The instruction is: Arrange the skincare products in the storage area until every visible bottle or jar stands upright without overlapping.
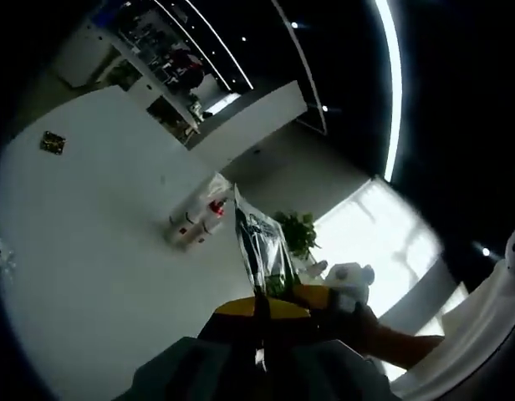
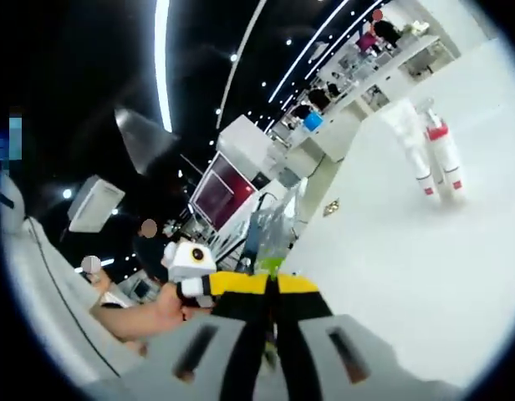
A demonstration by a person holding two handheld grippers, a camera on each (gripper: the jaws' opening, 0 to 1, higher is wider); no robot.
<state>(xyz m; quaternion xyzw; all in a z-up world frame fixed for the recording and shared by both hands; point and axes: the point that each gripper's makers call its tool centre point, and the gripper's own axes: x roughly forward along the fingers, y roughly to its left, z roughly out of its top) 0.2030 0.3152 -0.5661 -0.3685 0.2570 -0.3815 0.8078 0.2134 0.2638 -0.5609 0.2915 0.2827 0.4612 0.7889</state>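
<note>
In the left gripper view my left gripper (image 1: 259,307) is shut on the bottom edge of a flat silver and green sachet (image 1: 259,246), which stands up out of the jaws. Beyond it, white bottles with red bands (image 1: 197,219) stand together on the white surface (image 1: 99,251). In the right gripper view my right gripper (image 2: 268,291) is shut on a clear, green-tinted sachet (image 2: 270,234). The same red-banded white bottles (image 2: 433,159) stand at the upper right. Each gripper shows close beside the other, hand-held. I cannot tell whether both grip one sachet.
A green plant (image 1: 299,230) stands behind the sachet. A person's hand and arm (image 1: 391,338) hold the right gripper (image 1: 348,282); a hand (image 2: 149,313) holds the left gripper (image 2: 191,263). Shelves with goods (image 2: 366,58) line the far side.
</note>
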